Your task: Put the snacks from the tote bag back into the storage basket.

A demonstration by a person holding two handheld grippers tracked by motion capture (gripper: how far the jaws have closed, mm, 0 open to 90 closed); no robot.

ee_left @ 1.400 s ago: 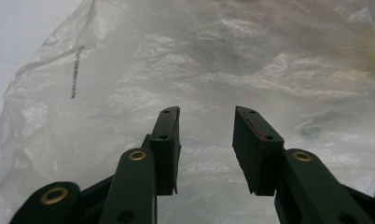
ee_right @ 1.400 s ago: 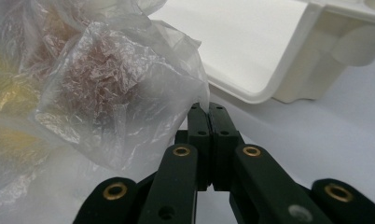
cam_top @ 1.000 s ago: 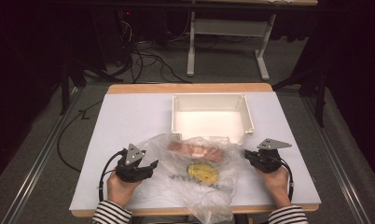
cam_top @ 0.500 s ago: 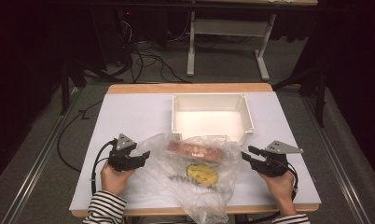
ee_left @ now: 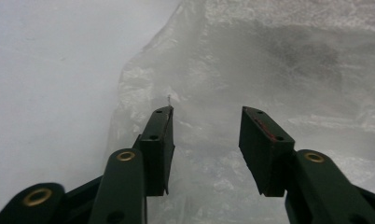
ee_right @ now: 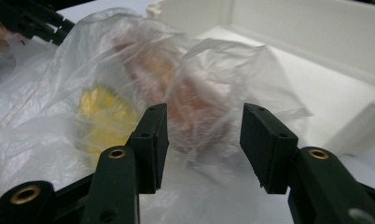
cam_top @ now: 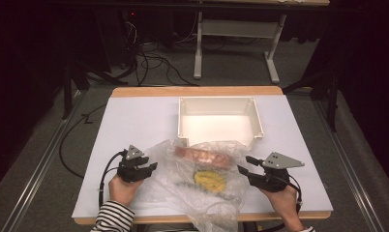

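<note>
A clear plastic bag [cam_top: 197, 179] lay crumpled on the near part of the white surface [cam_top: 134, 121], just in front of an open white tray [cam_top: 219, 121], with a pinkish item [cam_top: 202, 155] and a yellow item [cam_top: 209, 180] seen through it. The left claw [cam_top: 151, 166] was set at the bag's left edge, its jaws apart and lately closing, film beneath them but nothing pinched. The right claw [cam_top: 246, 164] was held at the bag's right side, its jaws apart and lately opening, a bulge of film between them ungripped.
</note>
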